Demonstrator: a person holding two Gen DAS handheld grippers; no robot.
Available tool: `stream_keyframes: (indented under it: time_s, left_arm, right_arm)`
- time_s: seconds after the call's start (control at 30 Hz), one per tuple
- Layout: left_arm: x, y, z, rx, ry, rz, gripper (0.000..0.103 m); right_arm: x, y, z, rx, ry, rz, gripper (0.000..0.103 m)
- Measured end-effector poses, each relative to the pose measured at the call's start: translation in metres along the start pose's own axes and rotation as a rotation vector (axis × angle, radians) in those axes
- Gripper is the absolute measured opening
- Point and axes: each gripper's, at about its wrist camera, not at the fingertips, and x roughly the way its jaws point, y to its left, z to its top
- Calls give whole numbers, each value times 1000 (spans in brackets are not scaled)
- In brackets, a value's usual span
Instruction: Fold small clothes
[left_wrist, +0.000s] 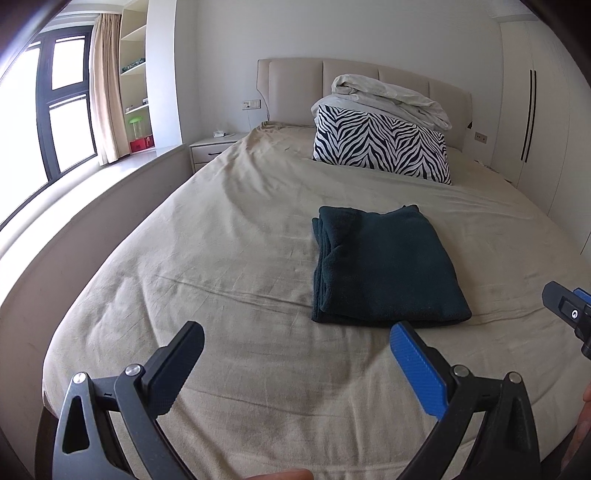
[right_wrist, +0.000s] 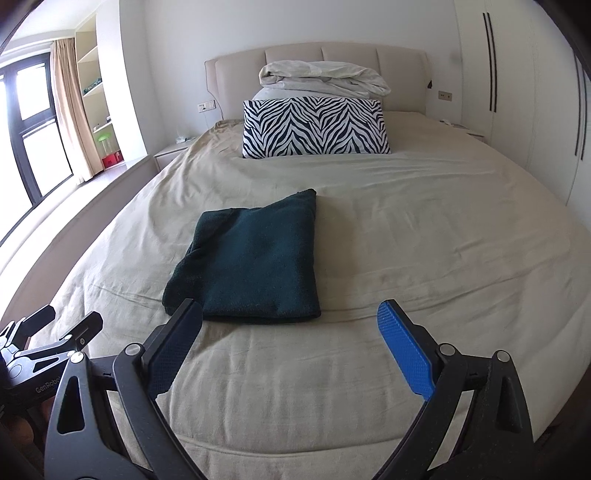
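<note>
A dark teal garment (left_wrist: 388, 266) lies folded into a flat rectangle on the beige bed sheet (left_wrist: 240, 240). It also shows in the right wrist view (right_wrist: 255, 262). My left gripper (left_wrist: 297, 338) is open and empty, held above the sheet short of the garment's near edge. My right gripper (right_wrist: 290, 317) is open and empty, also short of the near edge, its left finger (right_wrist: 173, 347) overlapping the garment's near left corner in view. The right gripper's body (left_wrist: 570, 314) shows at the left view's right edge. The left gripper (right_wrist: 51, 332) shows at the right view's lower left.
A zebra-striped pillow (right_wrist: 314, 127) stands at the head of the bed with a bundled white duvet (right_wrist: 325, 77) behind it. A padded headboard (right_wrist: 399, 59), a nightstand (left_wrist: 214, 147), window (left_wrist: 55, 110), shelves (left_wrist: 135, 74) and wardrobe doors (right_wrist: 517, 92) surround the bed.
</note>
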Motion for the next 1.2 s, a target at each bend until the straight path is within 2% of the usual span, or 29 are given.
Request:
stream_keyframes:
  time_s: [0.23, 1.2]
  left_arm:
    - [0, 1, 0, 1, -3, -12, 103]
    - [-13, -8, -1, 1, -27, -24, 103]
  right_arm:
    - [1, 8, -4, -44, -2, -12, 97]
    - [-4, 16, -11, -37, -7, -17, 97]
